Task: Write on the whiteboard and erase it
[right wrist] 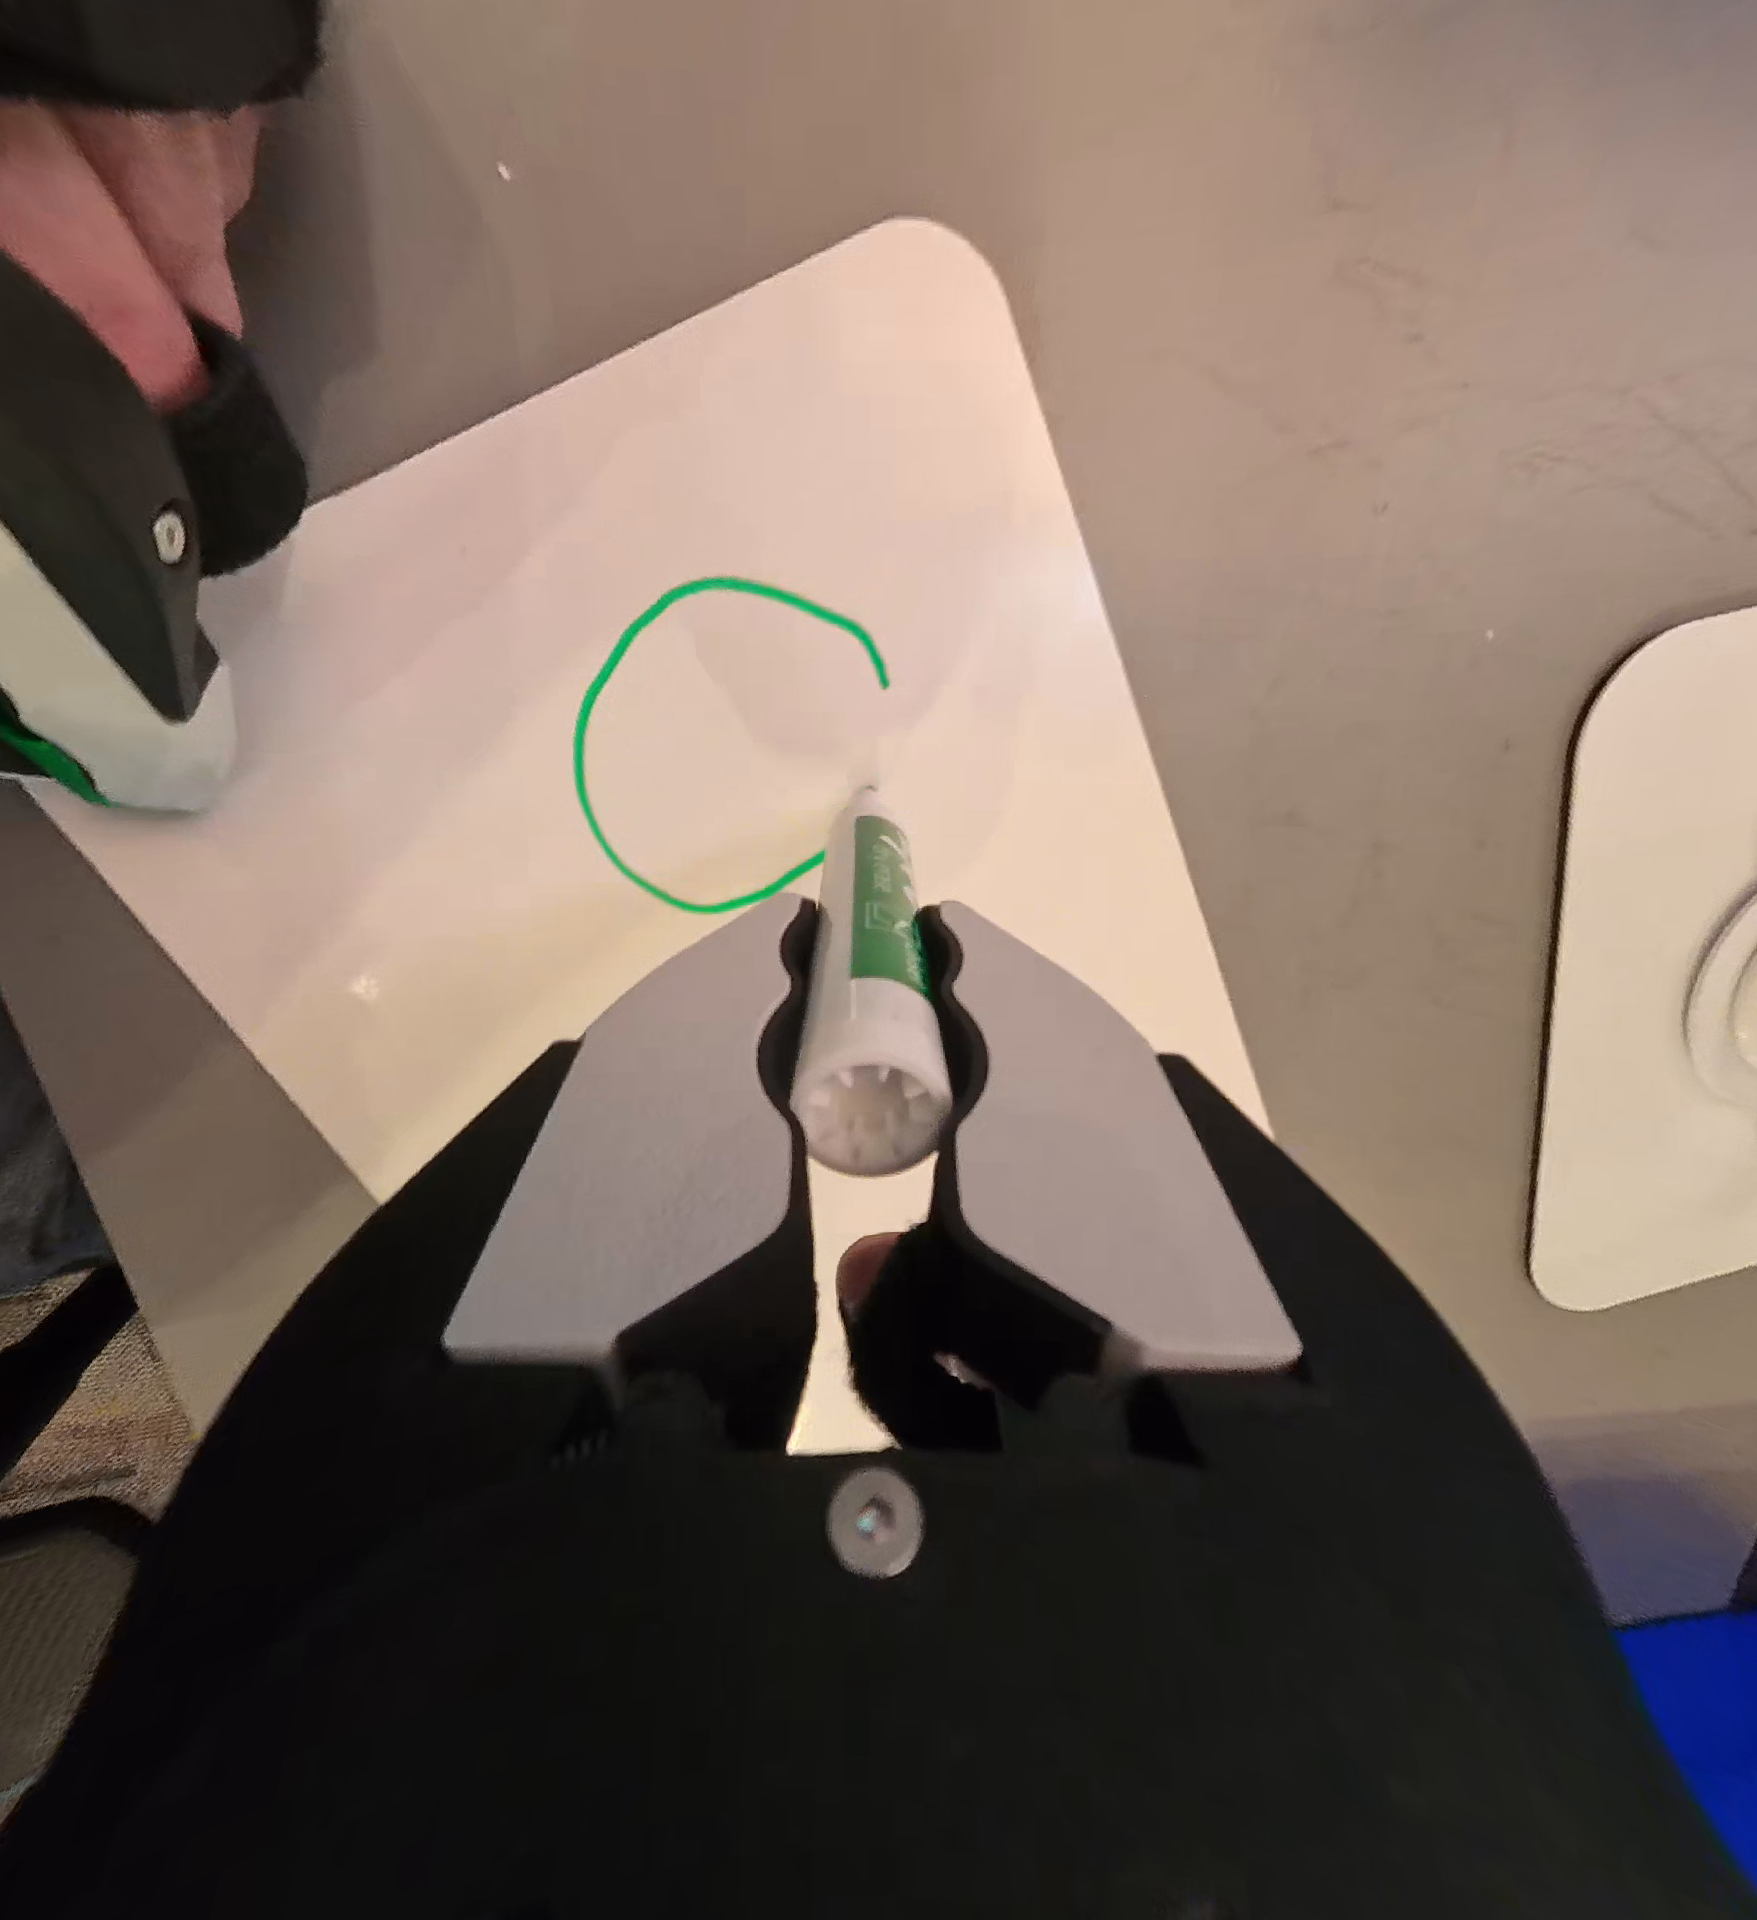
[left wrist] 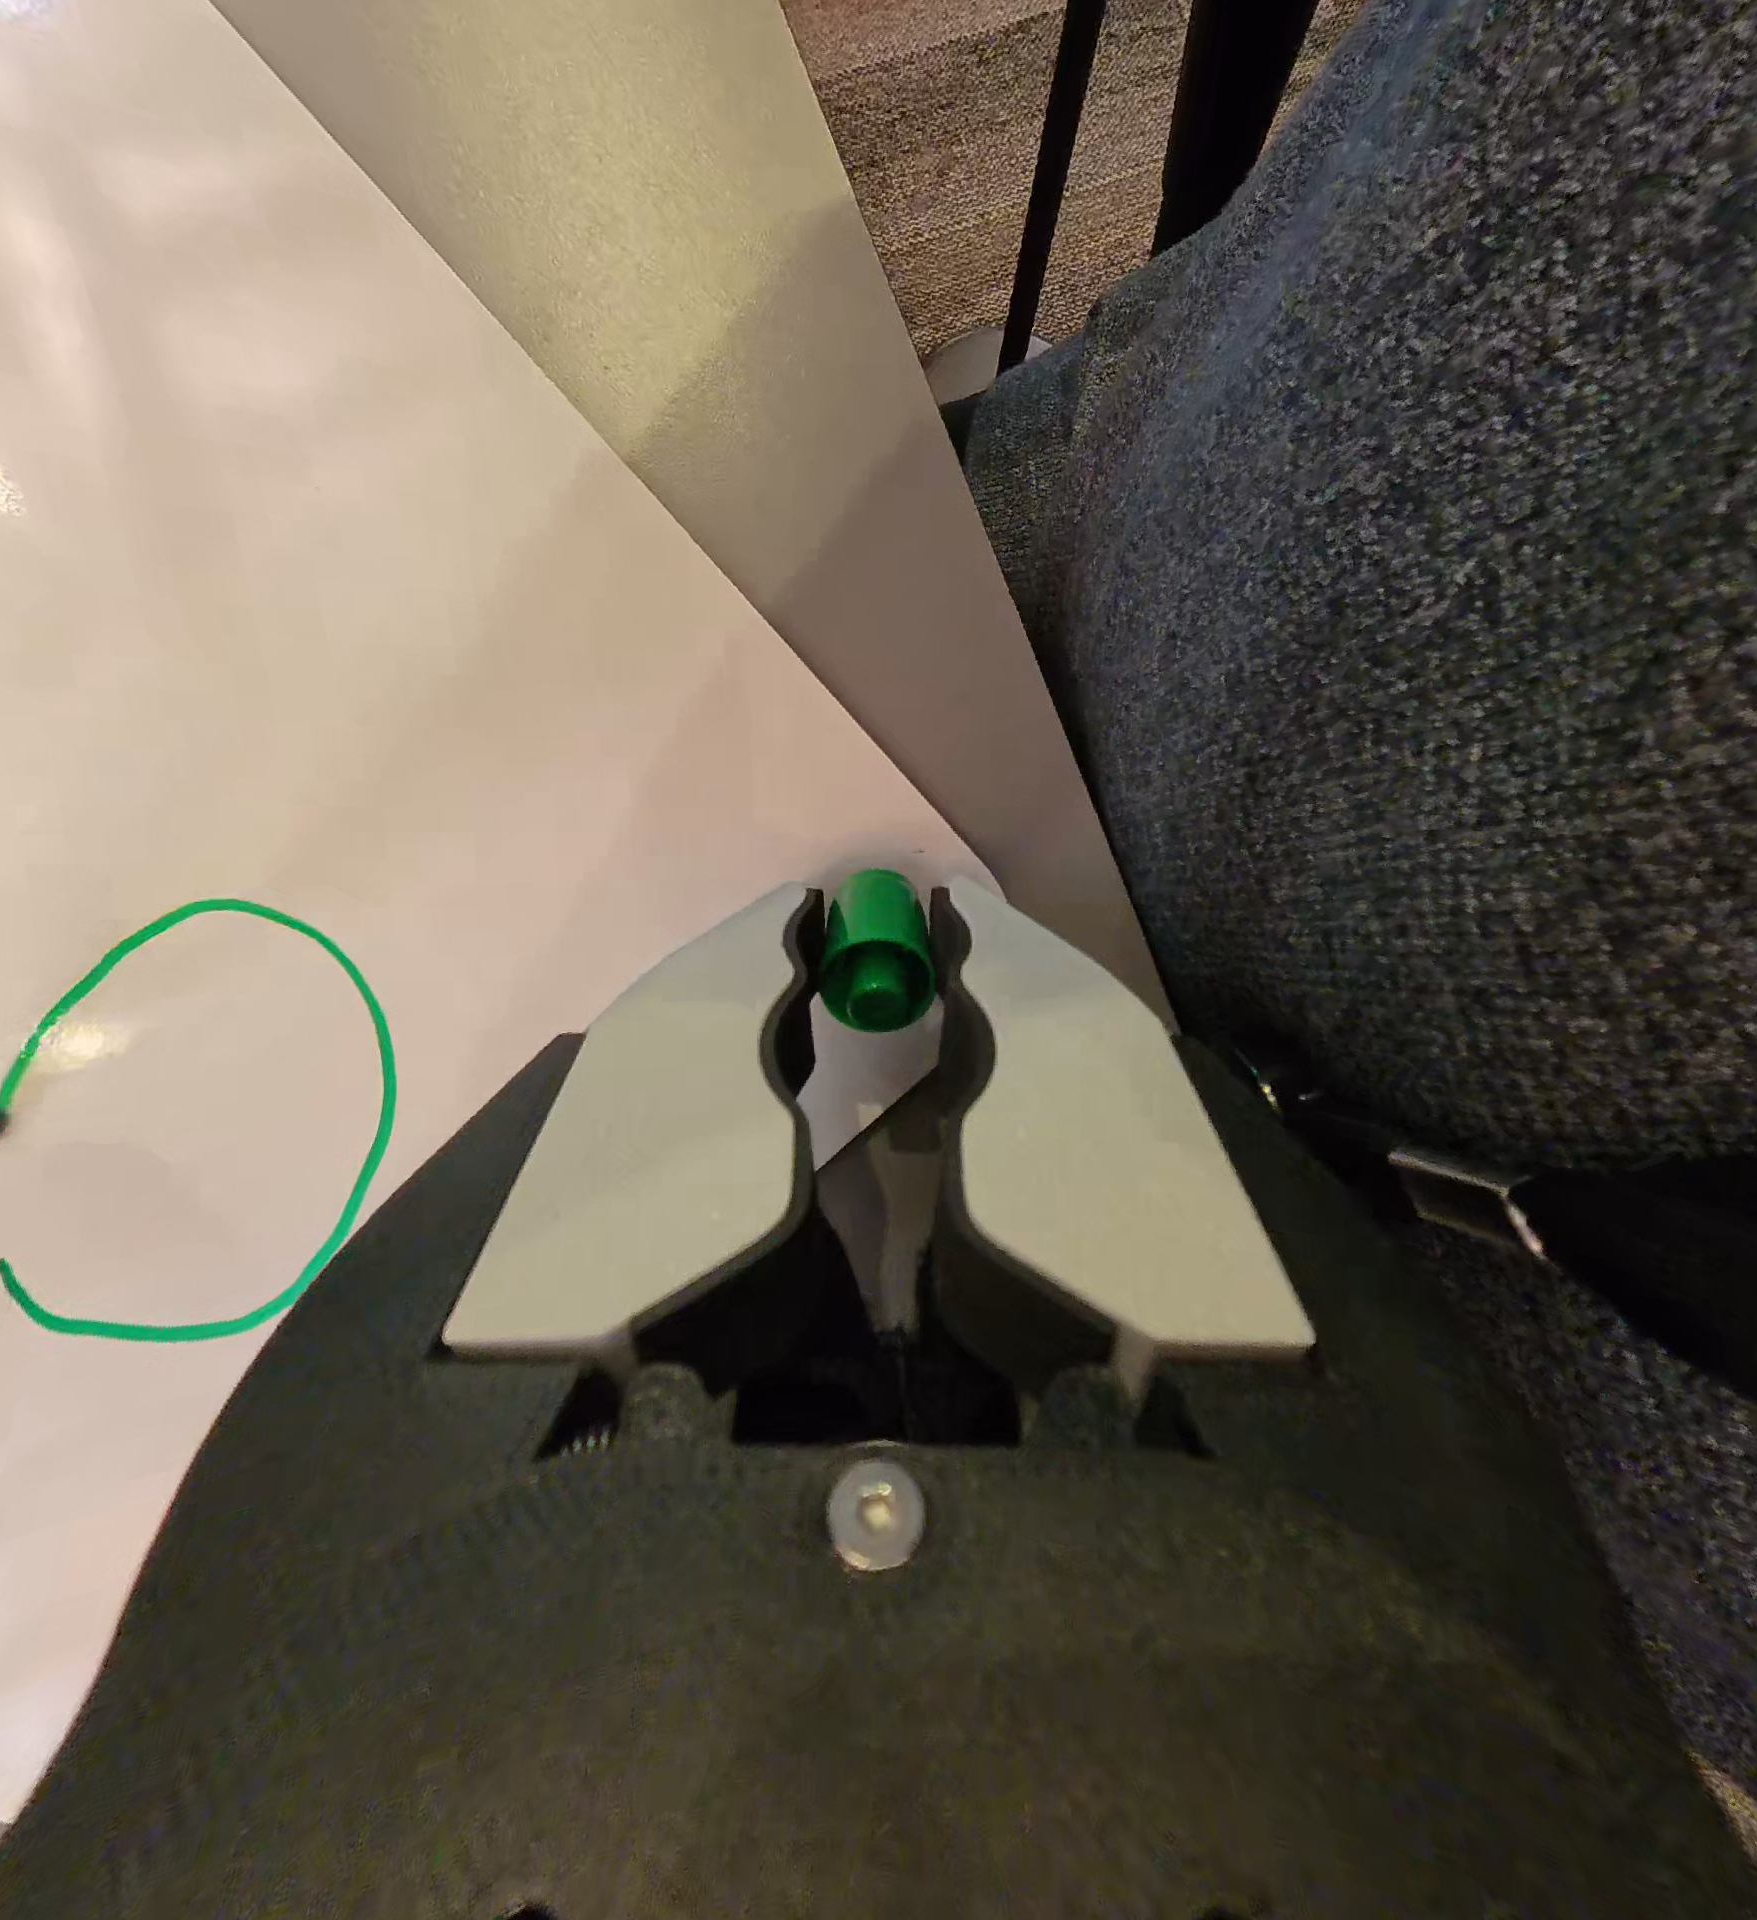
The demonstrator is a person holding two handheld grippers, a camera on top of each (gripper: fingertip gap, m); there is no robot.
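Right hand-held gripper (right wrist: 869, 951) clenching white-and-green plastic marker (right wrist: 869, 935), long axis running along fingers, tip pointing away onto glossy white whiteboard (right wrist: 500, 914); left hand-held gripper (left wrist: 874, 945) clenching small green plastic cap (left wrist: 874, 961).

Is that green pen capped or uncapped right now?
Uncapped: the marker in the right claw has its tip on the whiteboard; the left claw holds the green cap.

Whiteboard (right wrist: 500, 582): laid flat on the table (right wrist: 1373, 312). Drawn loop (right wrist: 583, 748): placed mid-board. Marker (right wrist: 869, 935): clamped between the right gripper (right wrist: 869, 914) fingers, tip set on the board at the loop's right. Cap (left wrist: 874, 961): gripped by the left gripper (left wrist: 874, 904) at the board's left edge. Second board (right wrist: 1684, 935): set far right.
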